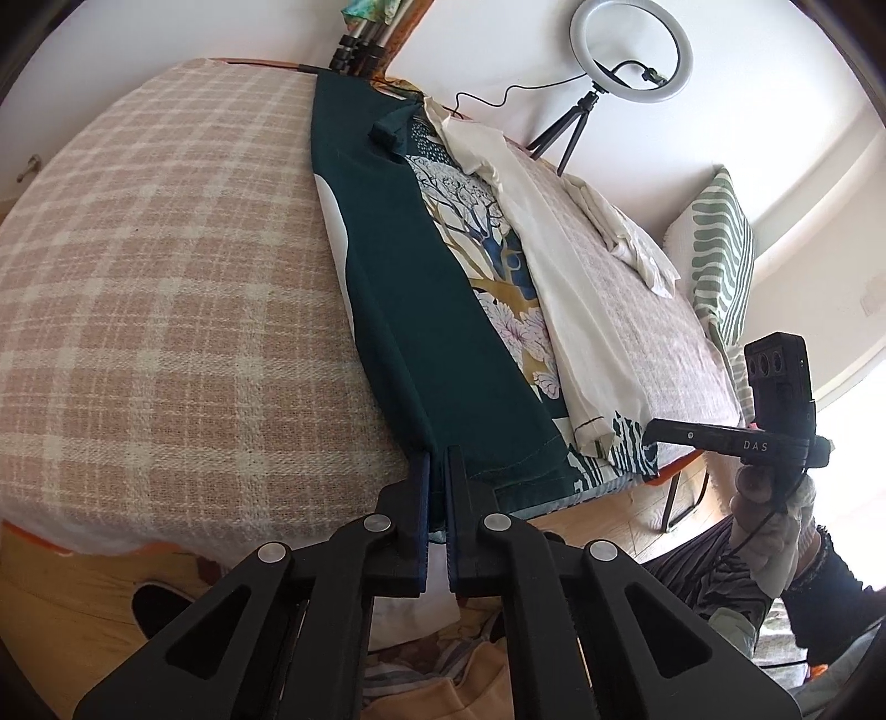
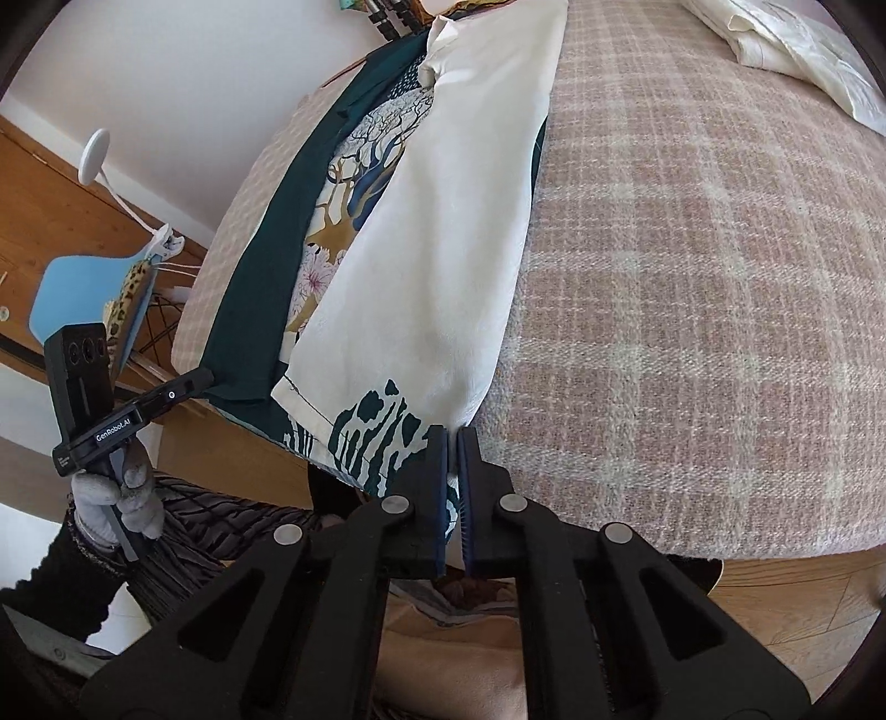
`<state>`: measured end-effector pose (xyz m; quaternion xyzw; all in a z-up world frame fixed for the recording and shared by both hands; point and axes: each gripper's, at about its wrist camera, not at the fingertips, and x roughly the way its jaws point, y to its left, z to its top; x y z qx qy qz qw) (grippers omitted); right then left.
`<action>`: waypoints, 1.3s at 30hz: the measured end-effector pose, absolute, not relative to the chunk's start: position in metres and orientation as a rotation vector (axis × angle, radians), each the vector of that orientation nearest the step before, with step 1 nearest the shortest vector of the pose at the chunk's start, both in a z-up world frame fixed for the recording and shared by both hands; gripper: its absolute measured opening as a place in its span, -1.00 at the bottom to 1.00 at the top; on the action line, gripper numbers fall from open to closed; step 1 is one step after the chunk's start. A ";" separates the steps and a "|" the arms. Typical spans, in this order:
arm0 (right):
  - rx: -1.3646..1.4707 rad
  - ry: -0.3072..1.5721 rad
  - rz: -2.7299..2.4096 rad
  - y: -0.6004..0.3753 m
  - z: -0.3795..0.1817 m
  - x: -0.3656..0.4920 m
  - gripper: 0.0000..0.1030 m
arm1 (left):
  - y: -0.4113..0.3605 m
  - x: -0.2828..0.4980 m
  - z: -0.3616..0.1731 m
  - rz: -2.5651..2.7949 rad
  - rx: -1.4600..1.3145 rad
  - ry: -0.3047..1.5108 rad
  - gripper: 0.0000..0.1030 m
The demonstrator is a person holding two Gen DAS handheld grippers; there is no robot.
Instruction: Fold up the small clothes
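A long garment lies along the bed: one side is dark green [image 1: 437,332], the middle has a tree and flower print [image 1: 487,243], the other side is folded over and shows cream [image 1: 576,310]. My left gripper [image 1: 438,459] is shut on the dark green hem corner at the bed's near edge. My right gripper [image 2: 453,443] is shut on the cream corner [image 2: 443,266] of the same hem. Each gripper shows in the other's view: the right one [image 1: 736,437] and the left one [image 2: 183,387].
The bed has a pink and white checked blanket [image 1: 166,277]. A crumpled cream cloth [image 1: 631,238] lies farther back, near a green striped pillow [image 1: 720,249]. A ring light on a tripod [image 1: 631,50] stands behind. A blue chair [image 2: 83,293] stands to one side.
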<state>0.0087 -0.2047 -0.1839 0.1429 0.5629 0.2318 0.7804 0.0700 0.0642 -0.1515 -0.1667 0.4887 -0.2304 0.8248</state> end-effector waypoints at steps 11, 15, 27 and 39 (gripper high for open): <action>0.302 1.200 0.464 -0.210 -0.178 0.009 -0.92 | 0.064 0.073 -0.151 -0.506 -0.354 1.053 -0.95; 0.273 1.245 0.427 -0.211 -0.183 0.013 -0.76 | 0.074 0.068 -0.159 -0.482 -0.368 1.075 -0.95; 0.250 1.263 0.514 -0.201 -0.179 -0.003 -0.24 | 0.082 0.067 -0.164 -0.484 -0.399 1.089 -0.95; 0.487 1.252 0.601 -0.213 -0.175 0.011 -0.92 | 0.079 0.076 -0.143 -0.513 -0.413 1.050 -0.95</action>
